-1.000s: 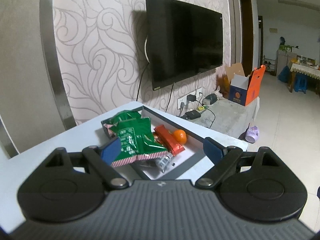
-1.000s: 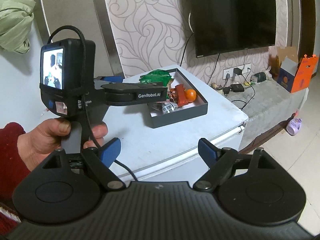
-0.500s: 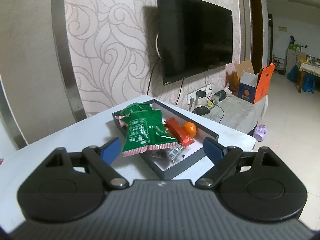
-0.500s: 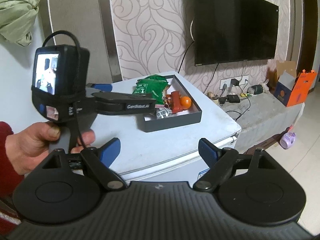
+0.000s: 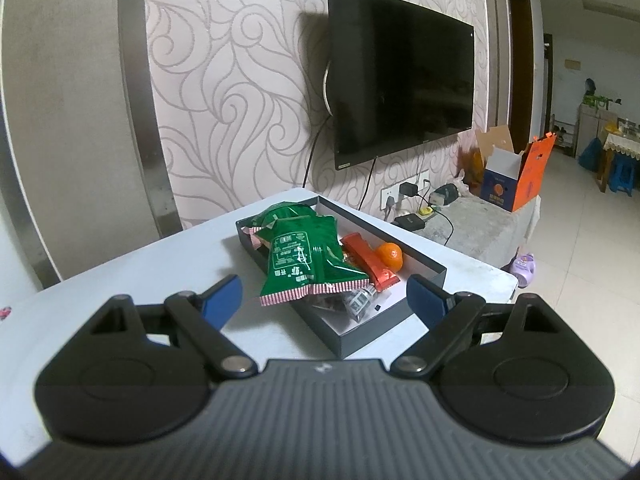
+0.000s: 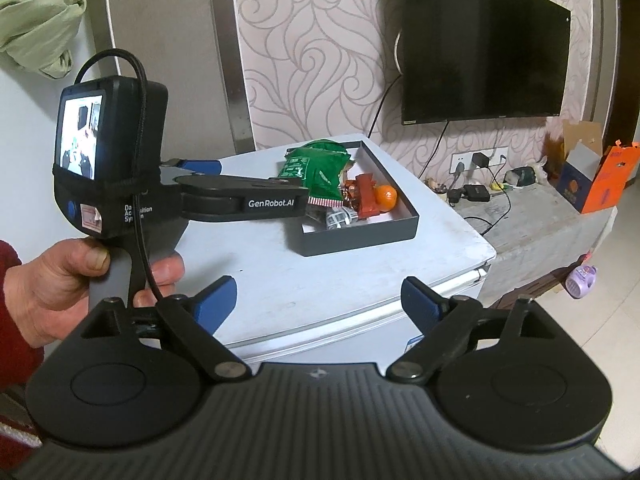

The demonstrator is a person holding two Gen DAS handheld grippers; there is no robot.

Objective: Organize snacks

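Observation:
A dark grey tray sits on a white tabletop. In it lie two green snack bags, a red wrapper, an orange and small clear-wrapped snacks. My left gripper is open and empty, just short of the tray's near end. In the right wrist view its body hangs over the table left of the tray. My right gripper is open and empty, back from the table's front edge.
A black TV hangs on the patterned wall behind the table. A low stone bench to the right carries chargers, cables and an orange box. A purple object lies on the tiled floor.
Both grippers have drawn back from the tray, which looks farther away in the left wrist view. Both stay open. The snacks in the tray have not moved.

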